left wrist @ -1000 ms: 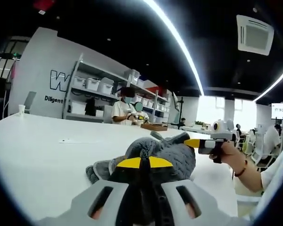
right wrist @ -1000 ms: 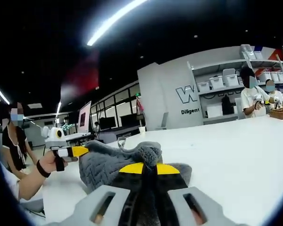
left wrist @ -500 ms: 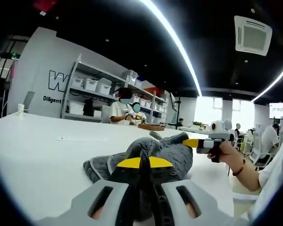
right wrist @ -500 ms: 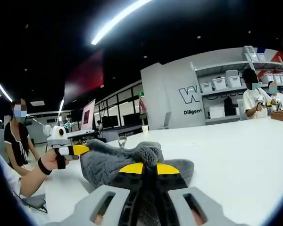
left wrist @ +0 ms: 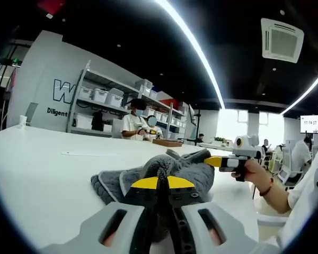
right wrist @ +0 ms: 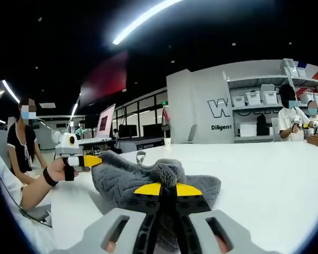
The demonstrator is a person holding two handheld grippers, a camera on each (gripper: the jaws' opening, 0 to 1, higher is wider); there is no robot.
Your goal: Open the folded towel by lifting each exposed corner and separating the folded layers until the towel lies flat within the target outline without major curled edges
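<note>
Open-plan lab or workshop: long white desk (left wrist: 37,169), metal shelving (left wrist: 103,108) stacked with white storage bins (right wrist: 253,98), ceiling strip lights (left wrist: 193,45), seated masked workers (left wrist: 135,120), monitors (right wrist: 105,123).

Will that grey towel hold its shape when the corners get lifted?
Probably not. The towel lies bunched in soft folds, so it should droop between the left gripper and right gripper. Its thick nubby pile likely grips rather than slips.

Grey towel (left wrist: 169,172) of thick, nubbly, matt cloth on a smooth, faintly glossy white table (left wrist: 47,180); the left gripper (left wrist: 159,183) has matt grey plastic jaws with yellow tips.
</note>
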